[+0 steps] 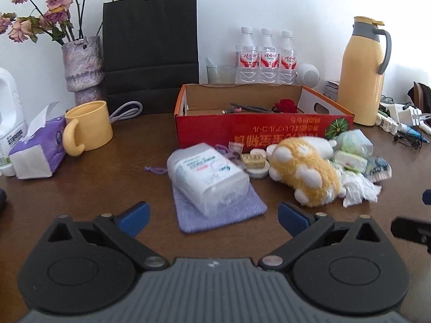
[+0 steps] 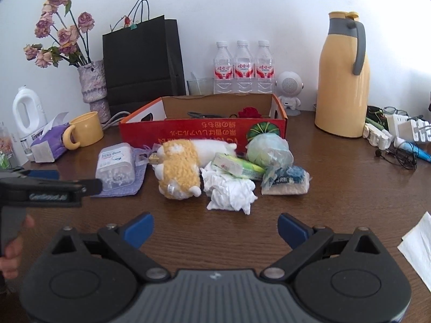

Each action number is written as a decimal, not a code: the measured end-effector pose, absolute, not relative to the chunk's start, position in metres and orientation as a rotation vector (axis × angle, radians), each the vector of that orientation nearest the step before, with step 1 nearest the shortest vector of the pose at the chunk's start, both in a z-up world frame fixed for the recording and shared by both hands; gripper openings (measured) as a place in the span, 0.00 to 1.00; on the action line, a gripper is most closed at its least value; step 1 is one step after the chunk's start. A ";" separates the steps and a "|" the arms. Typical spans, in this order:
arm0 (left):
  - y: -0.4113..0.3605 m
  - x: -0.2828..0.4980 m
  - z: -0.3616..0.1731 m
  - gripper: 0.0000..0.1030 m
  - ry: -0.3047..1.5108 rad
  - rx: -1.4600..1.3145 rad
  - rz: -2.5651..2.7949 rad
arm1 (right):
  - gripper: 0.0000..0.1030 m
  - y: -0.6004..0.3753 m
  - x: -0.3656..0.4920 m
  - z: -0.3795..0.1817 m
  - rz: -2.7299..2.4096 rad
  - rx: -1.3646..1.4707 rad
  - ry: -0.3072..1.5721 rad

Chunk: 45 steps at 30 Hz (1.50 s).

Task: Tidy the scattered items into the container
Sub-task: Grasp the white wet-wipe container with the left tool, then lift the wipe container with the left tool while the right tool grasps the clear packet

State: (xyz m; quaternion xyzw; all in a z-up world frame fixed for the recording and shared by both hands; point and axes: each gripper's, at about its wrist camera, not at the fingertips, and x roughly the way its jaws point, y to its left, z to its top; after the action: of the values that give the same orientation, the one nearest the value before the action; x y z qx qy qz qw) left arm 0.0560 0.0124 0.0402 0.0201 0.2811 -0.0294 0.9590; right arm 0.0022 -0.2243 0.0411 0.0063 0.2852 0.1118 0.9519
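Observation:
A red cardboard box (image 1: 229,132) (image 2: 188,134) stands open at the table's middle, holding a red rose (image 1: 287,105) and a dark cable. In front of it lie a clear cotton-swab box (image 1: 207,177) (image 2: 115,165) on a purple cloth (image 1: 223,212), a yellow-and-white plush toy (image 1: 304,172) (image 2: 180,169), crumpled white tissue (image 2: 229,191), green packets (image 2: 237,165) and a blue packet (image 2: 288,179). My left gripper (image 1: 214,219) is open, just short of the swab box. My right gripper (image 2: 215,228) is open, just short of the tissue. The left gripper also shows at the left edge of the right wrist view.
Behind the box stand three water bottles (image 1: 265,56), a black paper bag (image 1: 150,51), a vase of dried roses (image 1: 83,67) and a yellow thermos (image 1: 362,72). A yellow mug (image 1: 89,126) and tissue pack (image 1: 37,150) sit left. Chargers and cables (image 2: 398,137) lie right.

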 end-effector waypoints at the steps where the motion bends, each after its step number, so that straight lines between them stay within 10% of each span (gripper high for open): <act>1: 0.009 0.069 0.040 1.00 0.557 0.037 -0.053 | 0.96 -0.222 0.005 0.043 0.230 0.012 0.576; 10: 0.030 0.111 0.028 0.68 0.580 0.021 -0.021 | 0.96 -0.229 0.022 0.038 0.219 0.030 0.593; 20: 0.041 0.112 0.029 0.65 0.592 0.080 -0.098 | 0.90 -0.167 0.068 0.059 0.403 -0.015 0.523; 45: 0.116 0.066 0.054 0.63 0.443 -0.113 0.002 | 0.38 -0.042 0.158 0.018 0.436 -0.243 0.694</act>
State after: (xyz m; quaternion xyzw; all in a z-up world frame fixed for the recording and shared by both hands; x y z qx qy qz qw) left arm 0.0661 0.1159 0.0541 -0.0558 0.2197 0.0009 0.9740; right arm 0.1583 -0.0416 0.0177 -0.1180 0.3364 0.2112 0.9101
